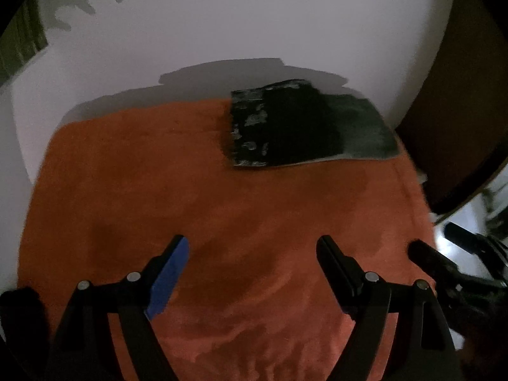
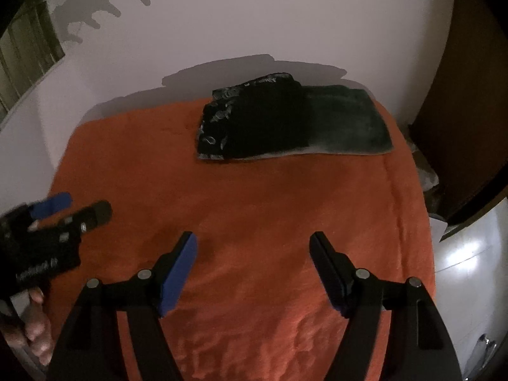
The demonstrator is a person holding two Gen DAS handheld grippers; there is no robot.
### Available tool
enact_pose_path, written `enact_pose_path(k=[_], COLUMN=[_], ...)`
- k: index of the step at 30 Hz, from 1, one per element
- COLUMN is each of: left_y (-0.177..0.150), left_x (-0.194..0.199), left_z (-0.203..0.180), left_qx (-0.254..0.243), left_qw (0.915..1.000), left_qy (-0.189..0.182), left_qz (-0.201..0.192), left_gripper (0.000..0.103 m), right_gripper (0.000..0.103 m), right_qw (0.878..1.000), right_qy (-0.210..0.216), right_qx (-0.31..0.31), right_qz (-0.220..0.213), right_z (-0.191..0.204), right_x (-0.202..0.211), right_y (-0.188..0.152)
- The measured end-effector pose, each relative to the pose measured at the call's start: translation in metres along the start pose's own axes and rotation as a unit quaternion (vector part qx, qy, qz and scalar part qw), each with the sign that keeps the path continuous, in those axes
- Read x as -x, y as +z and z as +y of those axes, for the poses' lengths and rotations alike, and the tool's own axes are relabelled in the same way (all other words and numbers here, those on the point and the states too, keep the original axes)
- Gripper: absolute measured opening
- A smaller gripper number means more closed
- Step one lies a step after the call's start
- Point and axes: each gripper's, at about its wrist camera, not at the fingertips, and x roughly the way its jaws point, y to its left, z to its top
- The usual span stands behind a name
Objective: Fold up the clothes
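Note:
A folded dark garment (image 1: 295, 127) with pale print on its left part lies at the far right of an orange cloth (image 1: 158, 190); the right wrist view shows the same garment (image 2: 279, 120) on the orange cloth (image 2: 254, 206). My left gripper (image 1: 252, 247) hangs open above the near part of the cloth, nothing between its fingers. My right gripper (image 2: 252, 244) is open too, empty, well short of the garment. In the right wrist view the left gripper (image 2: 79, 209) shows at the left edge, held by a hand (image 2: 38, 327). The right gripper (image 1: 435, 241) shows at the left wrist view's right edge.
A pale wall (image 1: 254, 25) rises behind the cloth-covered surface. A dark wooden door or cupboard (image 1: 460, 111) stands at the right. A shiny pale floor (image 2: 460, 270) lies beyond the cloth's right edge. A window (image 2: 25, 54) sits at the upper left.

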Motion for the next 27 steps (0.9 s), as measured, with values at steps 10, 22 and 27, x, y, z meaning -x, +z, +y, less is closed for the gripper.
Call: enact_pose_path(k=[10, 22, 27], left_y=[-0.102, -0.106, -0.109], left_x=[-0.004, 0.019, 0.021], left_z=[-0.005, 0.000, 0.001], left_qx=[0.004, -0.001, -0.005], left_qw=[0.9999, 0.9985, 0.9982], left_qy=[-0.012, -0.055, -0.060], left_qz=[0.003, -0.006, -0.008], left_gripper=[0.084, 0.084, 0.084], right_gripper=[0.080, 0.083, 0.083], right_qw=[1.000, 0.999, 0.999], right_qy=[0.007, -0.027, -0.022], right_qx=[-0.012, -0.005, -0.004], right_qz=[-0.017, -0.042, -0.037], right_z=[0.011, 0.015, 0.018], right_x=[-0.009, 0.016, 0.016], right_y=[-0.079, -0.104, -0.102])
